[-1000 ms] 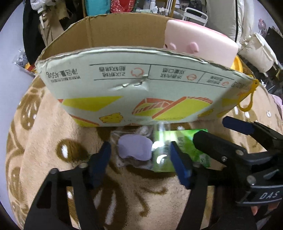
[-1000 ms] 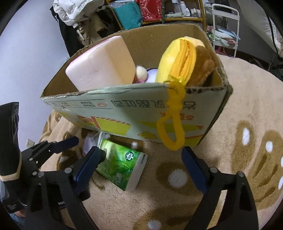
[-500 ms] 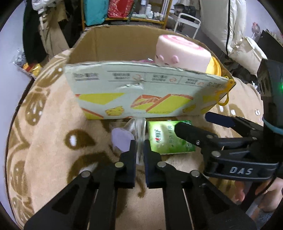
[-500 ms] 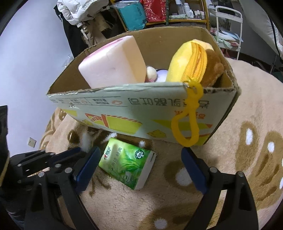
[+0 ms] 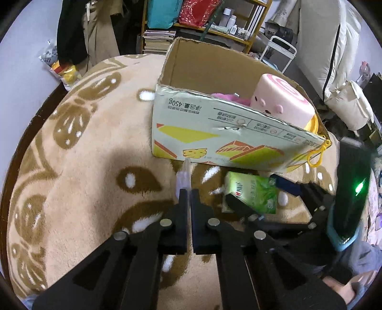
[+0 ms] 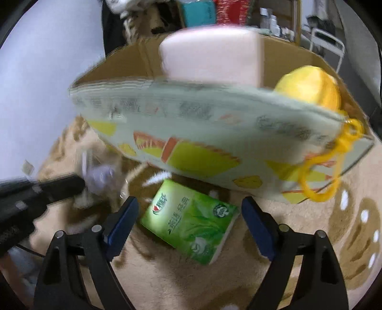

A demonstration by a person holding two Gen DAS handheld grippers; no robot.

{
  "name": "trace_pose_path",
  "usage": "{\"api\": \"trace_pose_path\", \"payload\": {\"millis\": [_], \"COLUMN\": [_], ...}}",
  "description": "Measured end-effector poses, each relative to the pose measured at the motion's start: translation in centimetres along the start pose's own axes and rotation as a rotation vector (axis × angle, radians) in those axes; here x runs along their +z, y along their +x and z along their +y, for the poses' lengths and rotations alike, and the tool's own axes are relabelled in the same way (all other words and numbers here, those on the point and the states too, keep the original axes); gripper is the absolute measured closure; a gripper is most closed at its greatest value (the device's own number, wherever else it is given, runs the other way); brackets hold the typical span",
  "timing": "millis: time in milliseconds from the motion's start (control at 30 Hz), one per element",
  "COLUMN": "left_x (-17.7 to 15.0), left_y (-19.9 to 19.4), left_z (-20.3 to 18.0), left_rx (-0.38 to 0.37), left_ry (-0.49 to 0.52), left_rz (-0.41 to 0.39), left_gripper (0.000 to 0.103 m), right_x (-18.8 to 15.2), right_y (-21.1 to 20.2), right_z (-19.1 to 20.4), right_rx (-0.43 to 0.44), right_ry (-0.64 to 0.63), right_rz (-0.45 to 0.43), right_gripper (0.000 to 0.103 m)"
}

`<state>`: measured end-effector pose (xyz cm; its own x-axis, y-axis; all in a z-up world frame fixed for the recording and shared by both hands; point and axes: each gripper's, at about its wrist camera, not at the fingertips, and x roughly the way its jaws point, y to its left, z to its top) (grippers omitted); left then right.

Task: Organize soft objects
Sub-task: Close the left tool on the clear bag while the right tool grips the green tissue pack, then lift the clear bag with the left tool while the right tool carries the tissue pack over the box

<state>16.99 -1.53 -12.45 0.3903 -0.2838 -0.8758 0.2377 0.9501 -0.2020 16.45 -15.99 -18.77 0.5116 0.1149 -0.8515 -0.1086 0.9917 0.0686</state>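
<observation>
My left gripper (image 5: 187,194) is shut on a clear plastic packet with a purple soft item (image 5: 184,177), lifted off the rug; it also shows in the right wrist view (image 6: 99,175), blurred. A green tissue pack (image 6: 191,220) lies on the rug in front of the cardboard box (image 6: 214,147), also in the left wrist view (image 5: 250,193). My right gripper (image 6: 188,221) is open, its blue pads either side of the tissue pack. The box (image 5: 214,128) holds a pink plush (image 5: 281,102) and a yellow plush (image 6: 310,88).
A tan rug with brown patterns (image 5: 83,155) covers the surface. A yellow loop (image 6: 322,176) hangs over the box's front corner. Shelves with books and bags (image 5: 191,21) and white bedding (image 5: 334,47) stand behind the box.
My left gripper closed on the packet and has lifted it, pulling back left. The right gripper moved closer around the green tissue pack, still open.
</observation>
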Motion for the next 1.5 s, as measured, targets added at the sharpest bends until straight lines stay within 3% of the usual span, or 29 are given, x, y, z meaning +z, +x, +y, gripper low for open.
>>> {"api": "trace_pose_path", "payload": {"millis": [100, 200, 333, 533, 600, 667, 833, 1000, 1167, 1400, 1500], "left_x": [0.2, 0.5, 0.9, 0.9, 0.8, 0.6, 0.4, 0.1, 0.1, -0.1, -0.2], "left_y": [0.1, 0.5, 0.9, 0.7, 0.6, 0.3, -0.8, -1.5, -2.4, -3.1, -3.8], "left_z": [0.3, 1.3, 2.7, 1.8, 1.2, 0.7, 0.9, 1.3, 1.0, 1.5, 1.4], "left_rx": [0.023, 0.045, -0.023, -0.033, -0.019, 0.003, 0.020, 0.042, 0.065, 0.075, 0.134], "left_ry": [-0.019, -0.069, -0.152, -0.110, -0.077, -0.052, -0.053, -0.054, -0.043, -0.052, -0.050], "left_rz": [-0.013, -0.008, 0.001, -0.017, -0.024, -0.034, -0.051, -0.056, -0.087, -0.108, -0.136], "left_gripper": [0.099, 0.096, 0.096, 0.098, 0.098, 0.099, 0.099, 0.099, 0.099, 0.099, 0.099], "right_x": [-0.2, -0.1, 0.0, 0.1, 0.2, 0.3, 0.3, 1.0, 1.0, 0.3, -0.4], "right_y": [0.4, 0.1, -0.3, -1.2, -1.5, -1.5, -0.9, -0.4, 1.1, 0.5, -1.4], "right_z": [0.8, 0.8, -0.1, -1.4, -1.6, -1.6, -1.0, 1.1, 1.6, 2.5, 2.3], "right_rx": [-0.024, -0.027, -0.012, 0.031, 0.040, 0.039, 0.049, 0.049, 0.039, -0.042, -0.017], "right_ry": [-0.024, -0.012, 0.017, 0.075, 0.086, 0.090, 0.093, 0.079, 0.116, 0.037, 0.018], "right_rz": [-0.001, -0.006, -0.013, -0.029, -0.041, -0.041, -0.016, -0.026, 0.019, -0.026, -0.068], "right_gripper": [0.012, 0.020, 0.035, 0.056, 0.057, 0.056, 0.029, 0.011, 0.009, 0.014, 0.015]}}
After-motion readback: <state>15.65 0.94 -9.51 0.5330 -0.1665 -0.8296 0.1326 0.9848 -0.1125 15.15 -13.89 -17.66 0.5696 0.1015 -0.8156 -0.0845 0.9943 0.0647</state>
